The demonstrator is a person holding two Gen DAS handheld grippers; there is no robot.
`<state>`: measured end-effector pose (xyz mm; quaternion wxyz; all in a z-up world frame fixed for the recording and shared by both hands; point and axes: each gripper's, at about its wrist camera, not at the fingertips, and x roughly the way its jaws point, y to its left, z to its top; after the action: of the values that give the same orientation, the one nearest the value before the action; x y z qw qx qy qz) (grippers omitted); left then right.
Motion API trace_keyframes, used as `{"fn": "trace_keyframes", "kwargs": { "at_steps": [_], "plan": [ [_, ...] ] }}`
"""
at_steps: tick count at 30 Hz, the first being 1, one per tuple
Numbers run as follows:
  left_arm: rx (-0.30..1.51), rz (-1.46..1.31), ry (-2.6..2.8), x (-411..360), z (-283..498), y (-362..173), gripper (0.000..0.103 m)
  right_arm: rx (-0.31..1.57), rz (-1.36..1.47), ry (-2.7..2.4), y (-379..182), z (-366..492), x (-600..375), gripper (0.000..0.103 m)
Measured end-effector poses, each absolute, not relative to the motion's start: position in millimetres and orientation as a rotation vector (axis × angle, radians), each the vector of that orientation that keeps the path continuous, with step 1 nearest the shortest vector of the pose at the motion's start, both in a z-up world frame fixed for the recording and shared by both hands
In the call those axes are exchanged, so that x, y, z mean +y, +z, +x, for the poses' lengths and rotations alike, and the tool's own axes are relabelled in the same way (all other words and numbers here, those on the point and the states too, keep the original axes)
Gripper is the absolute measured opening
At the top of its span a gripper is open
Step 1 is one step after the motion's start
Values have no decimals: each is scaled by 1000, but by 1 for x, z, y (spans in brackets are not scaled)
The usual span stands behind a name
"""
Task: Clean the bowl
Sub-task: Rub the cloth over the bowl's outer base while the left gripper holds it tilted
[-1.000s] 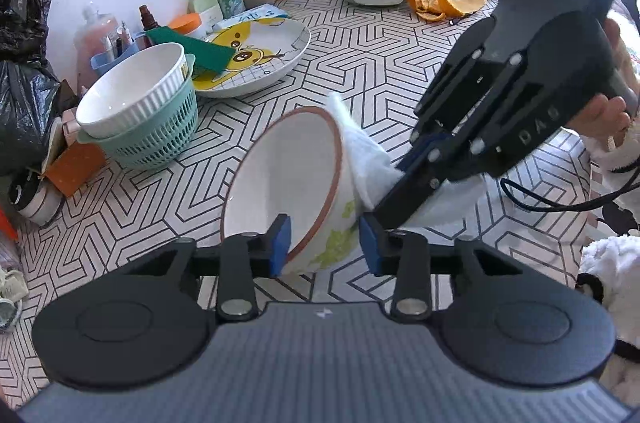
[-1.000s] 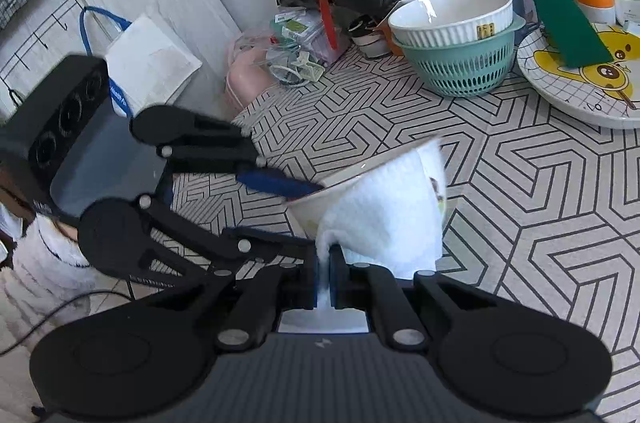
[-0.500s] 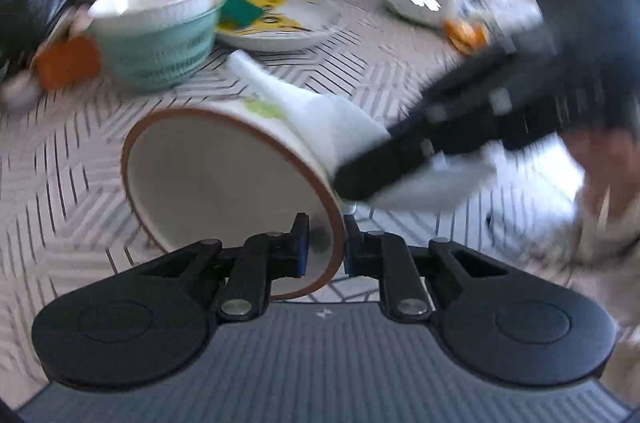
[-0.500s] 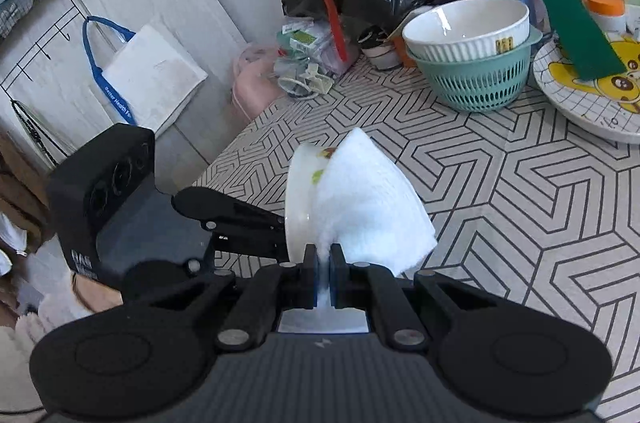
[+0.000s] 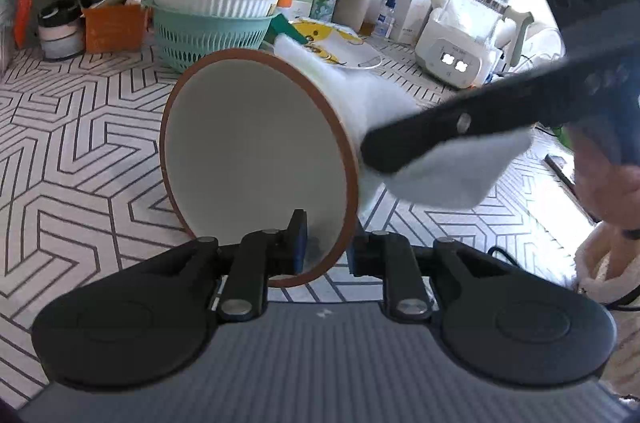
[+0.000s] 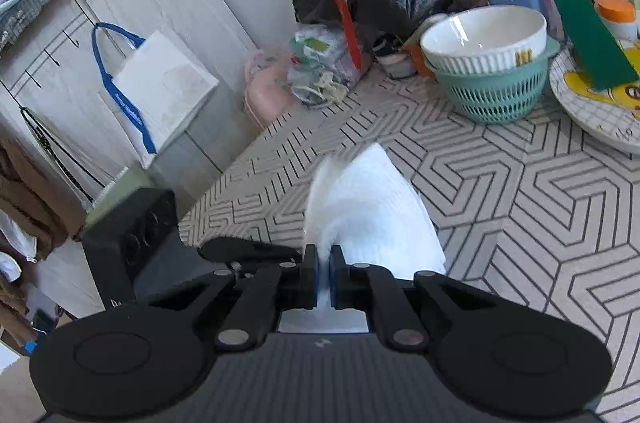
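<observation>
Rolled round since a second ago, the bowl (image 5: 256,151) now turns its brown-rimmed mouth square at the left wrist camera, where earlier it leaned away showing its leafy outside; it sits lower over the patterned table (image 5: 80,151).

Left gripper (image 5: 326,243) pinches the bowl's rim at 6 o'clock — one blue pad inside, one outside; the log has its jaws easing slightly apart, yet the rim is between them and the pads look pressed to it. Right gripper (image 6: 324,273) is pressed together on a white cloth (image 6: 368,207), which in the left view drapes the bowl's outer wall at 3 o'clock.

Judging by the look, the bowl is glazed ceramic — stiff, fairly heavy for a one-point pinch, slick, breakable if dropped; the rim is the only thin edge to grip, so hold deep. The cloth is soft and light, and takes a pinch anywhere.

Teal basket (image 5: 208,31) with a white bowl stands at 11 o'clock, well apart.
</observation>
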<state>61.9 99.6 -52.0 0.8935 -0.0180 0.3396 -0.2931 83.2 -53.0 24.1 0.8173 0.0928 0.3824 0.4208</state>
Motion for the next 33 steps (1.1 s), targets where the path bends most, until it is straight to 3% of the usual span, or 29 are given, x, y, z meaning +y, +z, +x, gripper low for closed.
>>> {"fn": "trace_keyframes", "kwargs": {
  "at_steps": [33],
  "plan": [
    [731,42,-496,74,57,-50,25,790,153,875,32,78,-45,6]
  ]
}}
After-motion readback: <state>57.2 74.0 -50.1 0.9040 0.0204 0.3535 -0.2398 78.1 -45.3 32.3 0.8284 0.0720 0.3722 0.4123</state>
